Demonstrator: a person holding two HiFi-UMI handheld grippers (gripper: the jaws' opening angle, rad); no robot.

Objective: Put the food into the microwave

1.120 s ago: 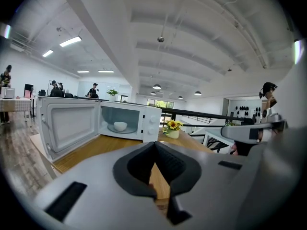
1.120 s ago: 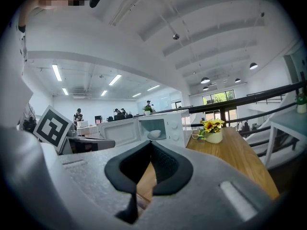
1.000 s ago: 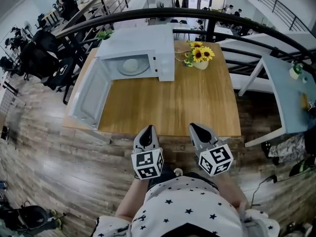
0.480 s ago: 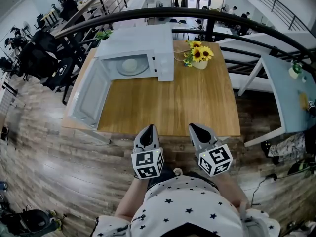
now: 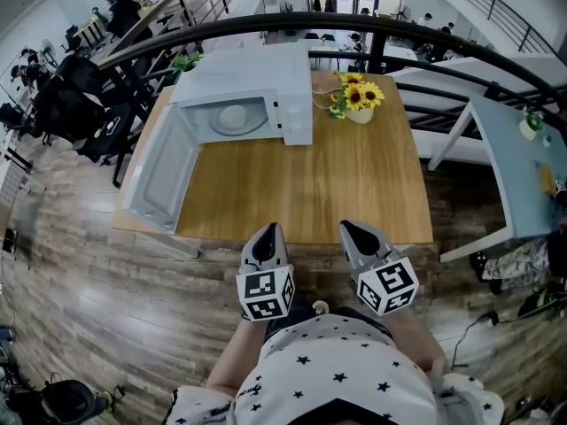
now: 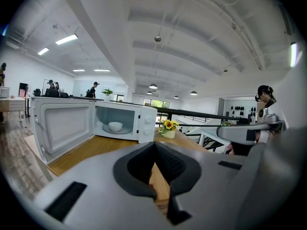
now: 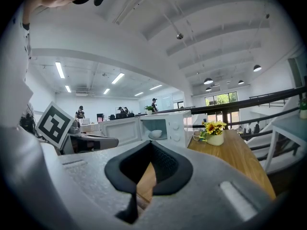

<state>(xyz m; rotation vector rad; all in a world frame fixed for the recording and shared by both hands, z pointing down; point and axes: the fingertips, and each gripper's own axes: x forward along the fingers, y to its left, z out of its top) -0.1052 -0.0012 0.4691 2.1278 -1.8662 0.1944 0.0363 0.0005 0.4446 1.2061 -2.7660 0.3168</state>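
Note:
A white microwave [image 5: 292, 87] stands at the far left of the wooden table [image 5: 301, 189], its door [image 5: 159, 171] swung wide open to the left. Inside it, a white bowl [image 5: 235, 117] rests on the turntable; the bowl [image 6: 115, 126] also shows in the left gripper view and, small, in the right gripper view [image 7: 155, 134]. My left gripper [image 5: 268, 230] and right gripper [image 5: 347, 227] hover side by side at the table's near edge, well short of the microwave. Both are shut with nothing between the jaws, as the left gripper [image 6: 154, 144] and right gripper [image 7: 151, 143] views show.
A pot of sunflowers [image 5: 358, 100] stands right of the microwave at the table's far edge. A black railing [image 5: 425, 38] runs behind the table. A pale blue table [image 5: 523, 166] stands to the right. Black chairs [image 5: 71, 104] and people are at the far left.

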